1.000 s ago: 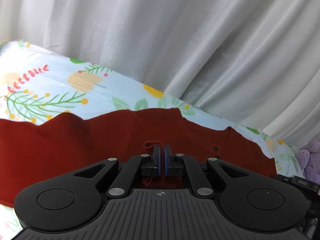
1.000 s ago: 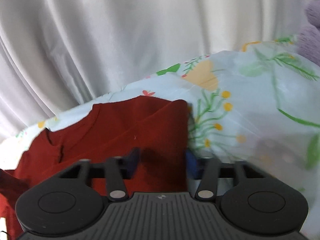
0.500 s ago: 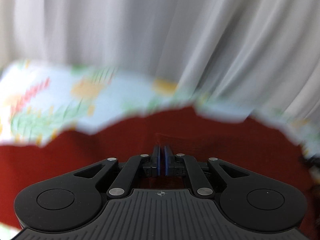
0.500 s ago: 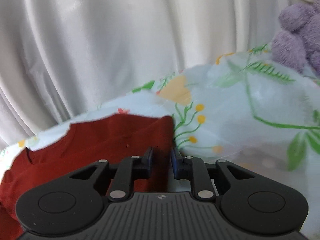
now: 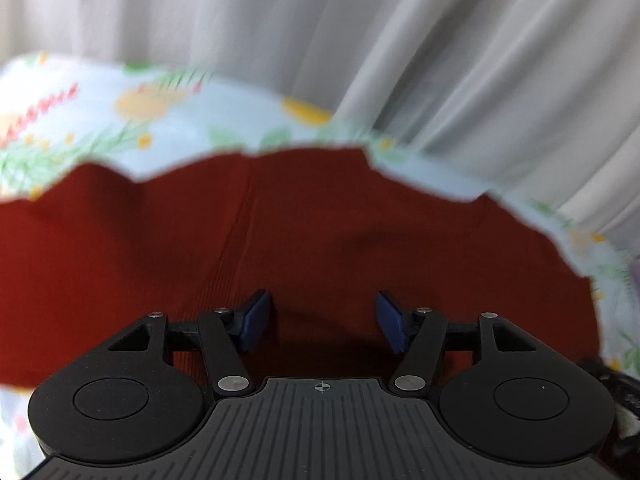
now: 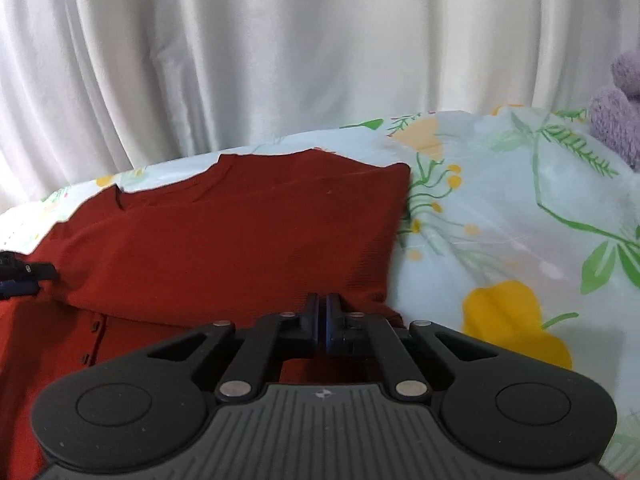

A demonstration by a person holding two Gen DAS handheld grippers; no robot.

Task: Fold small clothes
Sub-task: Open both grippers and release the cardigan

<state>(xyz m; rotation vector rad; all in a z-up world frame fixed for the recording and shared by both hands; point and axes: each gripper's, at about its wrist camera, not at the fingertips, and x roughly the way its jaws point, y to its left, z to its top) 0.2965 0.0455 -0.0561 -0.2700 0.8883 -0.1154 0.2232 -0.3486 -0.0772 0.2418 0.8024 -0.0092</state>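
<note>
Red garment [image 6: 240,240] on floral sheet [image 6: 500,208]: right gripper [image 6: 322,322] pinches its edge, left gripper [image 5: 322,322] spread apart.

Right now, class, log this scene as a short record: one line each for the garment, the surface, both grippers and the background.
garment: red top, a layer folded over, buttons showing lower left
surface: floral sheet
left gripper: open, over the red top
right gripper: shut at the red top's near edge; whether it pinches cloth is unclear
background: white curtain, purple plush at right
</note>
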